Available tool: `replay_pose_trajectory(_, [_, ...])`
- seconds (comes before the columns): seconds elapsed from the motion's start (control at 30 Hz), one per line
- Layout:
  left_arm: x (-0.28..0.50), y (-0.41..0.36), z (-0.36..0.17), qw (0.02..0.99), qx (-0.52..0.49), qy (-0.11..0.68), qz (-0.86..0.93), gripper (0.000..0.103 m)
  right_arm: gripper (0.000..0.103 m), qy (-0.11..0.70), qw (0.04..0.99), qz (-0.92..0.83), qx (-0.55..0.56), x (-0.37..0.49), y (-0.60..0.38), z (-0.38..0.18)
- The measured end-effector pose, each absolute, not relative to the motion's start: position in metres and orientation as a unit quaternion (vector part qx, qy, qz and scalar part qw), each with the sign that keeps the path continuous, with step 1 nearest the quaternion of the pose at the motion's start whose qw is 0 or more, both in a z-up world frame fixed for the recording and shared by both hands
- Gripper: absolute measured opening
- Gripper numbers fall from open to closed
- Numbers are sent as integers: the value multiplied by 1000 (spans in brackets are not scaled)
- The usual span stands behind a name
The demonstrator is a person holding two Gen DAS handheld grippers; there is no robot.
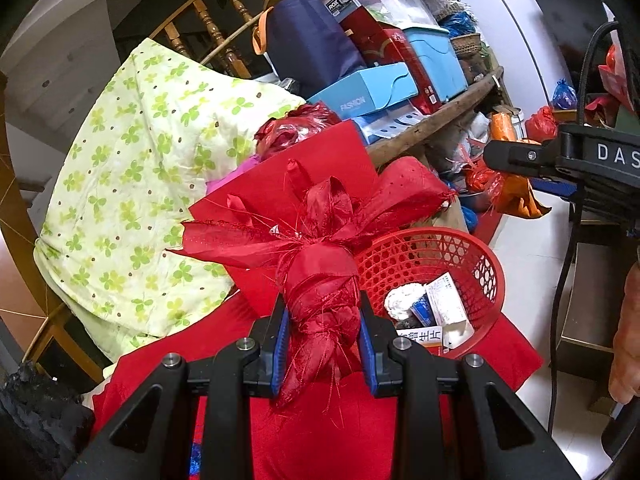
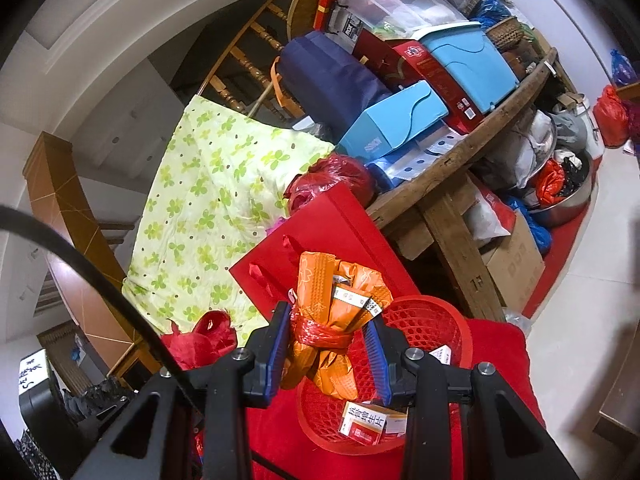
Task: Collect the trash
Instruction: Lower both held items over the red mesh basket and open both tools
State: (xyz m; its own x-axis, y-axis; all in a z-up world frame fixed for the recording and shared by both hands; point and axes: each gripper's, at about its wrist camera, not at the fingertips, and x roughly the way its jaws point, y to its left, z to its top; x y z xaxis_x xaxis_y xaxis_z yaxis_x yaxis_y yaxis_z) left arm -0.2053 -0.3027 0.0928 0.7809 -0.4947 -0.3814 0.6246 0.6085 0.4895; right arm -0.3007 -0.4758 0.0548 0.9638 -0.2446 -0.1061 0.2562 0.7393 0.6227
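Trash sits in a red mesh basket [image 2: 424,320] on a red cloth [image 1: 320,420], beside a quilt with green clover print [image 1: 132,200] draped over a wooden frame. Behind the basket, a wooden table [image 2: 460,160] is piled with a navy bag [image 2: 332,76], light blue boxes [image 2: 396,120] and a clear storage bin [image 2: 384,0]; a flat red box [image 2: 332,232] leans against its edge. The left gripper [image 1: 322,344] is clamped on a knotted bundle of frayed red fabric [image 1: 320,280], held just left of the basket. The right gripper [image 2: 332,356] pinches an orange wrapper bundle [image 2: 336,320], tied with red plastic and stuffed with small cartons, directly over the basket. Inside lie a medicine box [image 2: 368,424] with red print, crumpled white paper [image 1: 404,300] and a small white carton [image 1: 448,300].
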Motion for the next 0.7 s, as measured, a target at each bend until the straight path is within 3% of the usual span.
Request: replay_pose_trajectory(0.7, [-197,-317,110,890,297,97,-331,32,39,8,931,-115,347,-286,-479,67])
